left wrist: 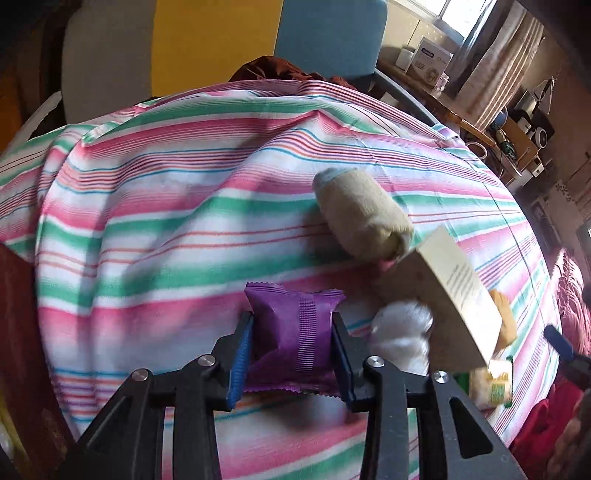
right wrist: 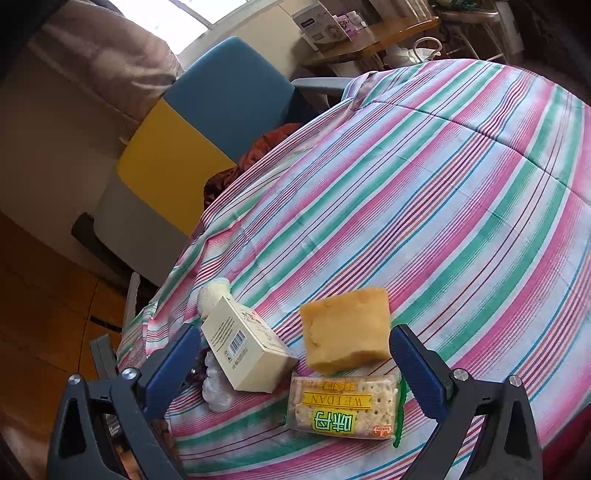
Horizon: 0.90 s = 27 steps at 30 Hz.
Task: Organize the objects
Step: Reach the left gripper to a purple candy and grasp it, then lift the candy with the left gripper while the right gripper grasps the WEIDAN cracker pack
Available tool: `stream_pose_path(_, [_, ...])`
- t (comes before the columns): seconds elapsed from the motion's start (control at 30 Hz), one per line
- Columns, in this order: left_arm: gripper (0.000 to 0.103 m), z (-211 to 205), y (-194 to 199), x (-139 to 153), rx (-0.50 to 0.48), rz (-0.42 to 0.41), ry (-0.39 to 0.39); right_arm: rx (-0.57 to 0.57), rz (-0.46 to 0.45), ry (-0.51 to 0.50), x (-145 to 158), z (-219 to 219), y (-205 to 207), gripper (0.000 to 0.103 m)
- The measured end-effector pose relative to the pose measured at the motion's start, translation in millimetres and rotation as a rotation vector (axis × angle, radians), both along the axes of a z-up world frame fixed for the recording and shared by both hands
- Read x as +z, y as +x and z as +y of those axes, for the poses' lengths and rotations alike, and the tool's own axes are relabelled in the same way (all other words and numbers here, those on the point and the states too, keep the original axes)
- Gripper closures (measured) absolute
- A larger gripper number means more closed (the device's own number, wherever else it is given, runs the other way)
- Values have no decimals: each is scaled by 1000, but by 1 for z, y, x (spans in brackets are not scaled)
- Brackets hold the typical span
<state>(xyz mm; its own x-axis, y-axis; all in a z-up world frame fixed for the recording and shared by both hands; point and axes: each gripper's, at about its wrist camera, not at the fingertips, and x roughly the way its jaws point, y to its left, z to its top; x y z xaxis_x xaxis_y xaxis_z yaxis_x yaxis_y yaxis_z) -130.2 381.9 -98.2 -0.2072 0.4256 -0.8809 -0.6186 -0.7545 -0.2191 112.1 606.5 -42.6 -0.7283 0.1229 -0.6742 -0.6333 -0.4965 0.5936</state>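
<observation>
- My left gripper (left wrist: 291, 341) has its blue pads pressed on the purple packet (left wrist: 295, 332), just above the striped cloth (left wrist: 166, 229).
- The packet looks light and crinkly (likely slippery), so I'd grip mid-body.
- My right gripper (right wrist: 295, 365) gapes wide, empty.

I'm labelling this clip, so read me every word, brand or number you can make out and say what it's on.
"WEIDAN": cracker packet, yellow band, seen upside down.
Large Chinese characters, same packet: I can't transcribe them reliably.
Cream box: barcode and small print, too small to read.
White carton on the far desk: blurred.
Purple packet: no text visible.
</observation>
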Motion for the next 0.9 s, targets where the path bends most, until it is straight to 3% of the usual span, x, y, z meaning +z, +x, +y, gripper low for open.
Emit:
stream_pose_path(0.17, [64, -20, 23, -2, -26, 28, 5, -61, 37, -14, 2, 9, 12, 0])
stream_pose_path(0.3, [64, -32, 50, -2, -65, 62, -10, -73, 12, -31, -3, 13, 12, 0])
stream_pose_path(0.6, [64, -55, 101, -2, -137, 110, 4, -30, -80, -72, -23, 13, -2, 0])
stream_pose_path(0.9, [65, -79, 116, -3, -128, 96, 43, 68, -213, -81, -48, 8, -32, 0])
